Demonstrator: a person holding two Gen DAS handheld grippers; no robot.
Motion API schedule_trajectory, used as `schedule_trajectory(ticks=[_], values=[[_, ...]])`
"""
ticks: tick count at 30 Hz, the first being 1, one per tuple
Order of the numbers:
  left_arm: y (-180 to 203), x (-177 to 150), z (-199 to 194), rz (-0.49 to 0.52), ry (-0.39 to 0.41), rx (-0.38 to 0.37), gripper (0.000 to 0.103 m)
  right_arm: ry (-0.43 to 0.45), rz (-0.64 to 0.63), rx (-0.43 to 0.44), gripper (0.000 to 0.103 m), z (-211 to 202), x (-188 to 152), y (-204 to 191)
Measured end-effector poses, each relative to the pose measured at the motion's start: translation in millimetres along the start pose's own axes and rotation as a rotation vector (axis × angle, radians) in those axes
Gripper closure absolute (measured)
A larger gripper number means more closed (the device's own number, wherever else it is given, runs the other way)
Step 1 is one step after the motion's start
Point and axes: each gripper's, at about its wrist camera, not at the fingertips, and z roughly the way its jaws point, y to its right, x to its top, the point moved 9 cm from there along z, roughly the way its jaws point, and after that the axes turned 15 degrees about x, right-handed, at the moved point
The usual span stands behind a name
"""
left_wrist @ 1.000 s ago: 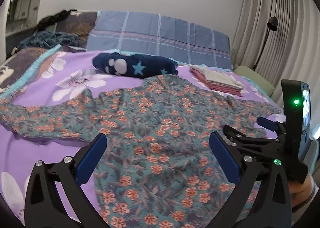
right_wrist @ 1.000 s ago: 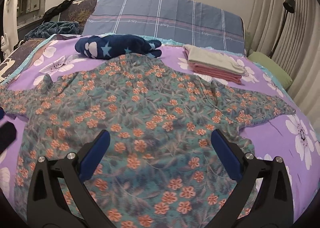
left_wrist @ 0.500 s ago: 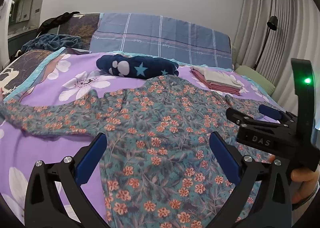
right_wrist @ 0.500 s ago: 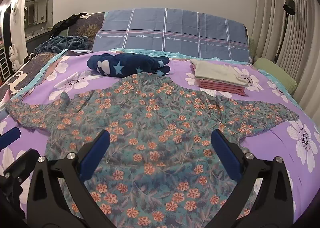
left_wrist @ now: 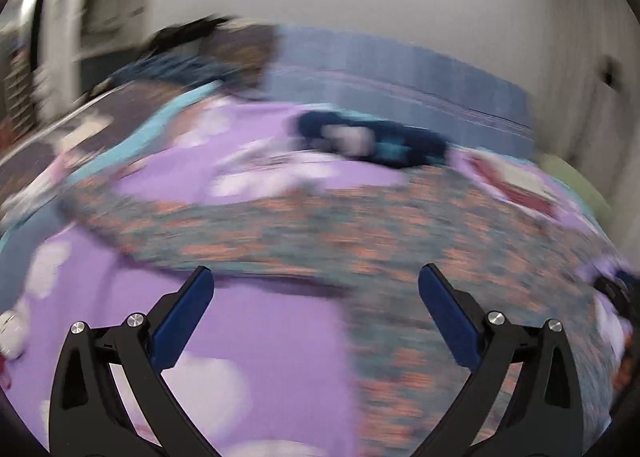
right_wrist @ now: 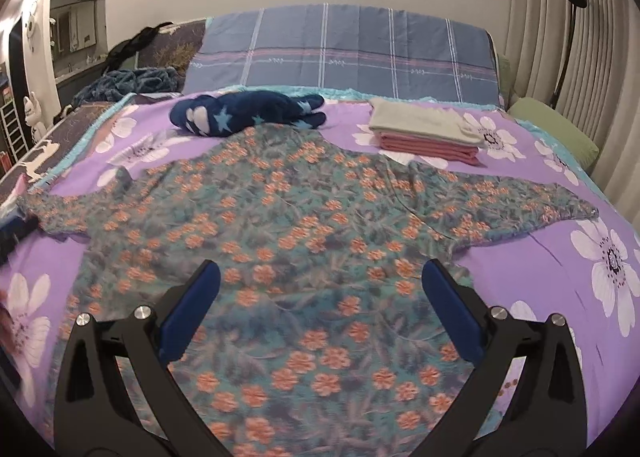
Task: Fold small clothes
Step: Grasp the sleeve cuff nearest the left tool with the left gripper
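Observation:
A teal shirt with orange flowers lies spread flat on the purple bedspread, both sleeves stretched out to the sides. My right gripper hovers open above its lower middle, holding nothing. The left wrist view is heavily blurred; there the shirt fills the right half and its left sleeve runs across the middle. My left gripper is open and empty, over the purple cover just below that sleeve. A dark part of the left gripper shows at the far left edge of the right wrist view.
A navy star-patterned garment lies bunched beyond the shirt's collar. A folded stack of grey and pink clothes sits at the back right. A blue plaid pillow stands behind, curtains and a lamp to the right, dark clutter at the back left.
My left gripper has swung quickly to the left, from over the shirt body to beside the left sleeve. The right gripper has drawn back and up, showing more of the shirt.

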Motion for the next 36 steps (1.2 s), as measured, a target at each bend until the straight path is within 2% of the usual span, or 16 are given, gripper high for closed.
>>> schedule_trajectory(ticks=[1, 4, 5, 8, 11, 13, 14, 16, 17, 18, 21, 25, 30, 31, 33, 36], values=[[-15.5, 2.2, 9.5, -0.039, -0.028, 0.018, 0.001, -0.013, 0.008, 0.006, 0.002, 4.4, -0.9, 4.3], [-91.4, 10.7, 59.2, -0.259, -0.156, 0.102, 0.001, -0.016, 0.022, 0.021, 0.002, 12.4, 3.1, 10.8], [-123.1, 12.3, 78.3, -0.339, -0.186, 0.163, 0.001, -0.010, 0.025, 0.020, 0.002, 14.9, 5.3, 12.4], [-175.5, 19.4, 120.0, -0.421, -0.233, 0.287, 0.001, -0.012, 0.030, 0.016, 0.002, 25.1, 7.6, 16.6], [-208.5, 23.8, 158.0, -0.505, -0.295, 0.332, 0.009, -0.042, 0.026, 0.007, 0.002, 39.2, 6.3, 22.7], [-217.9, 32.1, 165.4, -0.529, -0.281, 0.364, 0.014, -0.055, 0.031, -0.013, 0.002, 48.7, 6.6, 30.5], [-223.0, 39.1, 168.8, -0.526, -0.273, 0.396, 0.021, -0.060, 0.044, -0.023, 0.002, 53.3, 6.7, 36.0], [-229.8, 47.7, 174.2, -0.516, -0.277, 0.449, 0.046, -0.066, 0.086, -0.019, 0.002, 60.3, 6.5, 44.6], [-233.6, 50.9, 179.3, -0.516, -0.290, 0.461, 0.076, -0.067, 0.106, -0.013, 0.002, 62.6, 6.2, 47.7], [-236.1, 49.3, 179.3, -0.523, -0.303, 0.454, 0.099, -0.069, 0.124, -0.007, 0.002, 64.9, 6.0, 50.7], [-227.9, 58.9, 172.7, -0.546, -0.269, 0.397, 0.100, -0.082, 0.164, 0.021, 0.002, 70.6, 4.2, 57.5], [-162.2, 93.8, 143.7, -0.416, -0.178, 0.271, 0.101, -0.068, 0.156, 0.027, 0.002, 65.5, 5.3, 62.0], [-2.2, 128.4, 84.5, -0.171, -0.077, 0.005, 0.100, -0.038, 0.156, 0.035, 0.002, 52.8, 7.3, 69.7], [45.3, 127.6, 68.1, -0.097, -0.061, -0.069, 0.100, -0.033, 0.162, 0.041, 0.002, 49.6, 6.1, 71.9], [106.3, 116.6, 48.7, -0.008, -0.050, -0.159, 0.100, -0.031, 0.167, 0.046, 0.002, 45.9, 3.6, 75.1], [201.8, 72.8, 26.2, 0.110, -0.096, -0.306, 0.100, -0.037, 0.167, 0.052, 0.002, 41.3, -3.5, 82.8]])
